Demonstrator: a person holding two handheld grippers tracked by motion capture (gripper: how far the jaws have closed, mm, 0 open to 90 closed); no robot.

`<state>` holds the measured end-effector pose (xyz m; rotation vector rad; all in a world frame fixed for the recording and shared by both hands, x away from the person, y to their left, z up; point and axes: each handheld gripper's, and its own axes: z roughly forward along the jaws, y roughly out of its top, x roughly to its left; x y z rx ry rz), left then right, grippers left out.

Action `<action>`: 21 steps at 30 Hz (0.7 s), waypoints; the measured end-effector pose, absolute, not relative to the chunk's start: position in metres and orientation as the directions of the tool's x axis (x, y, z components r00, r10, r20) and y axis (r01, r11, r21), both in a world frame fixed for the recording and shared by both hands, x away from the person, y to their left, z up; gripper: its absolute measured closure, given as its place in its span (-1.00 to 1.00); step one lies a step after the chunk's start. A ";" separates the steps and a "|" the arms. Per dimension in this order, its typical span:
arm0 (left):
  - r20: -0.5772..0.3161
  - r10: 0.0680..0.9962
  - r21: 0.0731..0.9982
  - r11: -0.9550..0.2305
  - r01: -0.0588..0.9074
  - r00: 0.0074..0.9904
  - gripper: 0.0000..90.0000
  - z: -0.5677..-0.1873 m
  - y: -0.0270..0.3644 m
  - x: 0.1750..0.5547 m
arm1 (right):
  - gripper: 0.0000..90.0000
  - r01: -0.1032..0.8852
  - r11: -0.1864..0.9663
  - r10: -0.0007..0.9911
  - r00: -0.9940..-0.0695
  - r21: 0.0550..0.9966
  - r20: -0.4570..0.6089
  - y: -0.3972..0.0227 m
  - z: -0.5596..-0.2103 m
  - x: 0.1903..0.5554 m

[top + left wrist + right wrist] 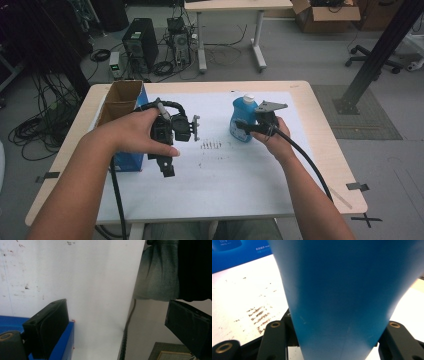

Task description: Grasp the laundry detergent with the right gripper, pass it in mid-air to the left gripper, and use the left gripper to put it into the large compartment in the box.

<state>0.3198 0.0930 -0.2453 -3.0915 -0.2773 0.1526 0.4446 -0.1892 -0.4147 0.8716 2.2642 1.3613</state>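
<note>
A blue bottle [242, 111] with a white cap stands upright on the white mat [225, 175], right of centre. My right gripper [243, 125] reaches in from the right and is shut on the bottle's lower body. In the right gripper view the bottle [342, 285] sits between both jaws, and the right gripper [337, 340] presses on its sides. My left gripper [167, 162] is held above the mat left of centre, pointing back toward the person. In its own view the left gripper [117, 307] stands open with nothing between the jaws.
An open cardboard box with blue sides [125, 107] stands at the table's left, close to my left hand. Dark scuff marks [211, 145] dot the mat between the grippers. On the floor beyond are a computer tower [140, 42], cables and another desk [235, 6].
</note>
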 end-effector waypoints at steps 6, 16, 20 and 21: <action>-0.087 0.176 -0.039 -0.984 0.174 0.980 -0.88 -0.241 0.092 0.320 | 0.05 0.305 0.349 0.647 -0.763 0.886 0.008 -0.192 -0.408 0.442; -0.069 0.178 -0.021 -0.984 0.177 0.982 -0.88 -0.234 0.090 0.322 | 0.05 0.205 0.428 0.511 -0.858 0.880 -0.049 -0.201 -0.363 0.424; -0.061 0.177 -0.010 -0.984 0.176 0.982 -0.88 -0.230 0.088 0.323 | 0.04 0.168 0.469 0.438 -0.897 0.867 -0.063 -0.201 -0.349 0.413; -0.060 0.175 -0.010 -0.985 0.175 0.983 -0.88 -0.229 0.088 0.323 | 0.04 0.162 0.476 0.416 -0.907 0.864 -0.059 -0.200 -0.346 0.410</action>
